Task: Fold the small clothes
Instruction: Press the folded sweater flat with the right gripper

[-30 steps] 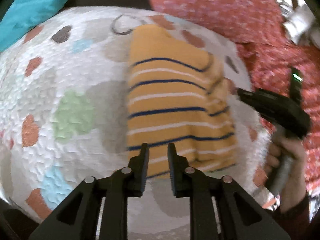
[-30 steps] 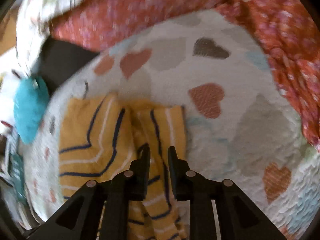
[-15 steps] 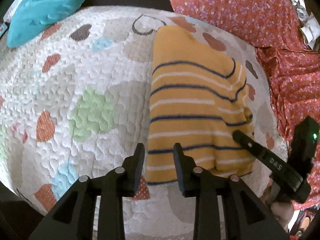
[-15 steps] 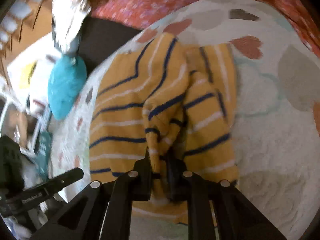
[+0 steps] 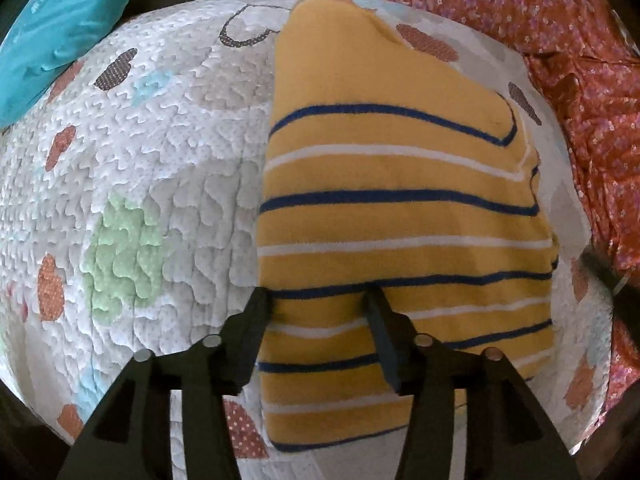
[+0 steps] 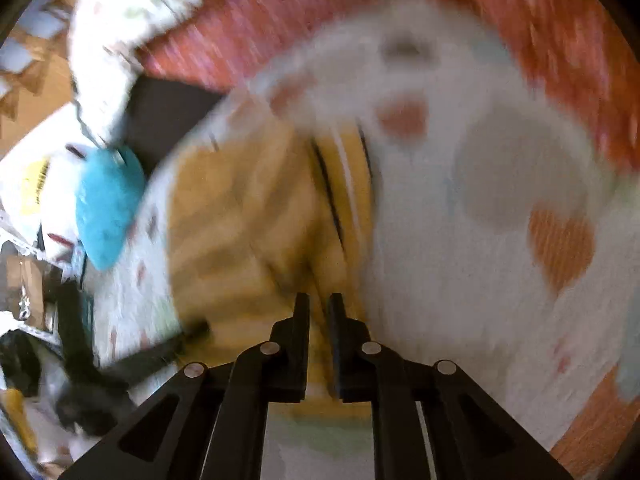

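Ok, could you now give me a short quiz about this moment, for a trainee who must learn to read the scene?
1. True or false: the left gripper has its jaws shut.
2. The yellow knitted sweater with blue and white stripes lies on: A) a white quilted blanket with coloured hearts; B) a bare wooden table; C) a metal tray.
3. Fill in: the plump pillow at the far left of the left wrist view is ____ in colour.

Key: 1 false, the jaws stand open over the sweater's near edge. 2 A. 3 teal.
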Demonstrator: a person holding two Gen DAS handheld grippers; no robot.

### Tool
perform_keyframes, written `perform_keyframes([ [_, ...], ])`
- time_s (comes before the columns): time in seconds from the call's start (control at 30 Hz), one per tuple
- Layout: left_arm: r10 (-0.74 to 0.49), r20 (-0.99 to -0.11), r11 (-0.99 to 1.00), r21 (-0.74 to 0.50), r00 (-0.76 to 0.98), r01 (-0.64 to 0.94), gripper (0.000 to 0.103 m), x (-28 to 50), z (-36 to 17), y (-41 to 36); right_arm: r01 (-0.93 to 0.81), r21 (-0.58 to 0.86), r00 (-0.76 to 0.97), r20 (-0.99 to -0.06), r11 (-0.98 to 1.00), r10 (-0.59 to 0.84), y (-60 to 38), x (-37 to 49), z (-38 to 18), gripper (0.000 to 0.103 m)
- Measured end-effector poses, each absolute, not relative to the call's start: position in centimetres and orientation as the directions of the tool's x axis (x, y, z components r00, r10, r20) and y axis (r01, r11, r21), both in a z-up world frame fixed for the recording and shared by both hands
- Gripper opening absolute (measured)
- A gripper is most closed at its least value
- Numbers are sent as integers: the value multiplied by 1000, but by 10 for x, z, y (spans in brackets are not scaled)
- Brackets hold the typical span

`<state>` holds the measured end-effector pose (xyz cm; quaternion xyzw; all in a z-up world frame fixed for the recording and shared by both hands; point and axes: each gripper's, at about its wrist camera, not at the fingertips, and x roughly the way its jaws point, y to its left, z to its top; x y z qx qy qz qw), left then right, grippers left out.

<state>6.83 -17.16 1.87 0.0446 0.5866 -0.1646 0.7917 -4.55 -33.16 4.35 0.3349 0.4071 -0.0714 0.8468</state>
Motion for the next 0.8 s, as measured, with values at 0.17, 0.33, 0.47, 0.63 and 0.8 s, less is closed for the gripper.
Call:
perform_keyframes([
  [0.17, -240, -941, 949, -177, 237, 259, 66, 73, 11, -159, 252, 603, 772, -597, 757, 219, -325, 4, 70, 12],
  [0.33, -224, -945, 953, -160, 239, 259, 72, 73, 12, -155, 374, 581, 647, -722, 722, 246, -318, 40, 16, 11],
  [0.47, -219, -942, 952, -150, 253, 267, 73, 70, 13, -156, 464, 549, 642, -749, 695, 163, -333, 23, 10, 11],
  [0.63, -211, -940, 948, -130, 268, 291, 72, 58, 29, -153, 511, 457, 665, -747, 727, 2, -341, 1, 42, 31],
  [0.8, -214, -906, 941, -90, 367, 327, 72, 32, 65, -148, 506, 476, 681, -732, 720, 5, -334, -19, 51, 32],
])
